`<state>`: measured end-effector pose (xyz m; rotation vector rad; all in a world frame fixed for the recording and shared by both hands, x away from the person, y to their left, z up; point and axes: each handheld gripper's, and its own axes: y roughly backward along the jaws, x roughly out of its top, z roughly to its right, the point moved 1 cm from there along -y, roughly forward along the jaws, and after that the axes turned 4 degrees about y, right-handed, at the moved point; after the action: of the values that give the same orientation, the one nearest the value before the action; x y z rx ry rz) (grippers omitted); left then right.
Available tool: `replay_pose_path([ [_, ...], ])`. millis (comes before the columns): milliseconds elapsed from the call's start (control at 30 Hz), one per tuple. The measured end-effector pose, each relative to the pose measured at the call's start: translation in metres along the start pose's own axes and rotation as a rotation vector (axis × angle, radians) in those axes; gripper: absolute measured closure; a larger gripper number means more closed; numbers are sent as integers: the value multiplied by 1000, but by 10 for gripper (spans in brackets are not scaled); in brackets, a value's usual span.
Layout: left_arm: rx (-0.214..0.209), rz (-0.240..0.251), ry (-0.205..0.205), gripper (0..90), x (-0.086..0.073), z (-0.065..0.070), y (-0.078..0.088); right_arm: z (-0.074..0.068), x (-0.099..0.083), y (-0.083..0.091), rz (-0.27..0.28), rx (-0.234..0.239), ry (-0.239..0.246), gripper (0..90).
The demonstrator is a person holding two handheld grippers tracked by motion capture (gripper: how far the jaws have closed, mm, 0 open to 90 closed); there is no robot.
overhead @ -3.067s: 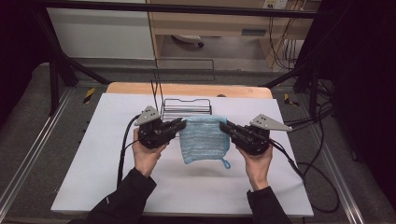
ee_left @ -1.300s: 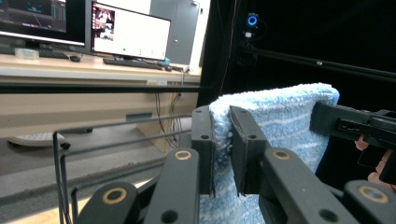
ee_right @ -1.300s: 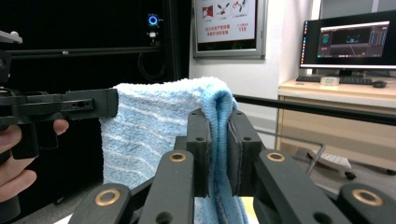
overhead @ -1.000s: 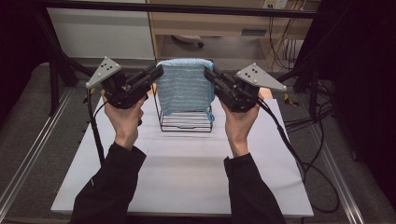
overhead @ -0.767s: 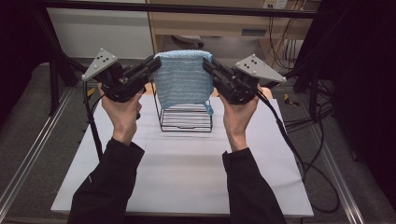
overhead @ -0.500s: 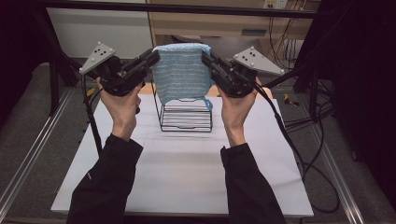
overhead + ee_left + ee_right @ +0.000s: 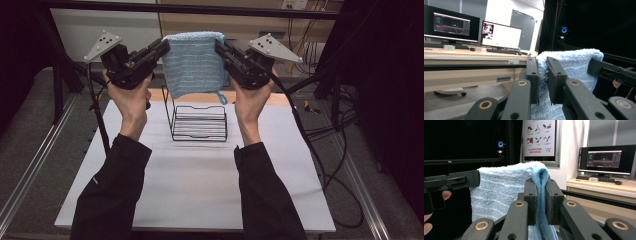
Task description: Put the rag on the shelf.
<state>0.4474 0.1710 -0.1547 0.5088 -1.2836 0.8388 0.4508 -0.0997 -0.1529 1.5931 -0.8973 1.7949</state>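
A light blue striped towel point(image 7: 192, 62) hangs stretched between the two grippers, high above the table. My left gripper point(image 7: 165, 47) is shut on its upper left corner, and in the left gripper view the towel point(image 7: 574, 67) is pinched between the jaws. My right gripper point(image 7: 219, 46) is shut on the upper right corner, with the towel point(image 7: 499, 192) folded between its jaws. A small blue loop point(image 7: 221, 97) dangles from the lower right corner. Below the towel stands a black wire rack point(image 7: 199, 122) on the white table point(image 7: 200, 190).
The rack sits toward the table's far middle, against a wooden strip point(image 7: 280, 99) along the back edge. Cables point(image 7: 320, 165) trail off the right side. Desks with monitors point(image 7: 451, 26) stand beyond the table, and a black frame bar point(image 7: 240, 10) crosses overhead.
Both hands have lifted the towel higher and a little farther away. Its lower edge has risen off the rack and now hangs above it. Both grips stay the same.
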Motion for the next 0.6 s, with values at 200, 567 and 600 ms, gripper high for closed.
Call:
replay_pose_path([
  [200, -1, 12, -3, 803, 9, 0, -7, 6, 9, -6, 14, -1, 3, 817],
  [567, -3, 23, 5, 802, 21, -5, -20, 15, 19, -17, 22, -9, 12, 817],
  [600, -4, 22, 8, 802, 22, -5, -21, 16, 20, -19, 22, -13, 15, 817],
])
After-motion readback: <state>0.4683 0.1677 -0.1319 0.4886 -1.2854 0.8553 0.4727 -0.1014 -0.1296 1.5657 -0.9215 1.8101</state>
